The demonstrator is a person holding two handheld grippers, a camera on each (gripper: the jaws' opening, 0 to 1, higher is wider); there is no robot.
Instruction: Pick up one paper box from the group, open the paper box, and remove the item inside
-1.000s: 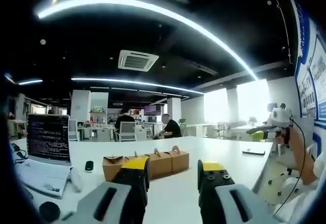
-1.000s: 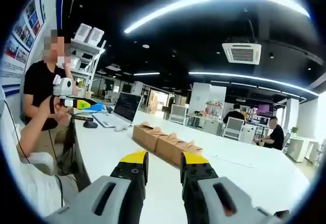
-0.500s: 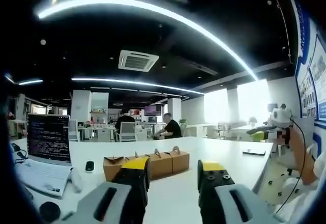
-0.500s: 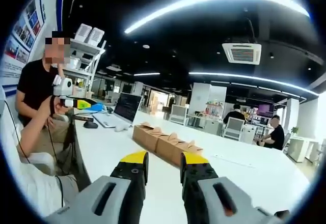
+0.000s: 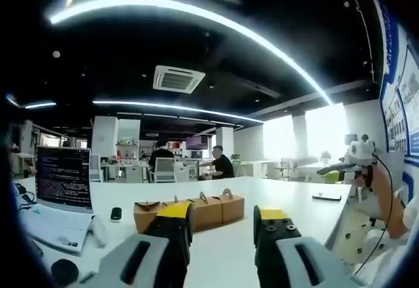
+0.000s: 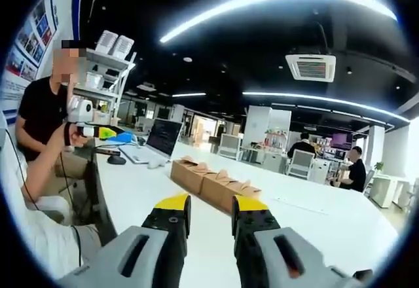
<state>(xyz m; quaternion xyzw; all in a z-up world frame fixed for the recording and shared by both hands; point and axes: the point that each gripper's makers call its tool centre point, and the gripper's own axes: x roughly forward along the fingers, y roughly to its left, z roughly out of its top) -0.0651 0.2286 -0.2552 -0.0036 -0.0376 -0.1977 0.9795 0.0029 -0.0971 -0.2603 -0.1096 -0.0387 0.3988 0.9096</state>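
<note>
A row of brown paper boxes (image 5: 196,211) with curled handle tabs stands on the white table (image 5: 222,249), a little beyond my left gripper (image 5: 222,217). Its yellow-tipped black jaws are apart with nothing between them. In the right gripper view the same boxes (image 6: 213,184) run diagonally across the table (image 6: 131,196) ahead of my right gripper (image 6: 211,207), which is open and empty too. Both grippers hang above the table, short of the boxes. The left gripper (image 6: 105,133) shows at the left of the right gripper view, held in a hand.
An open laptop (image 5: 60,190), a black mouse (image 5: 115,214) and a dark round object (image 5: 63,271) lie at the left of the table. A phone (image 5: 325,196) lies at the far right. A person in black (image 6: 42,114) stands beside the table; others sit at far desks.
The person in black in the right gripper view has shifted slightly to the left. Grippers, boxes and both views have stayed as they were.
</note>
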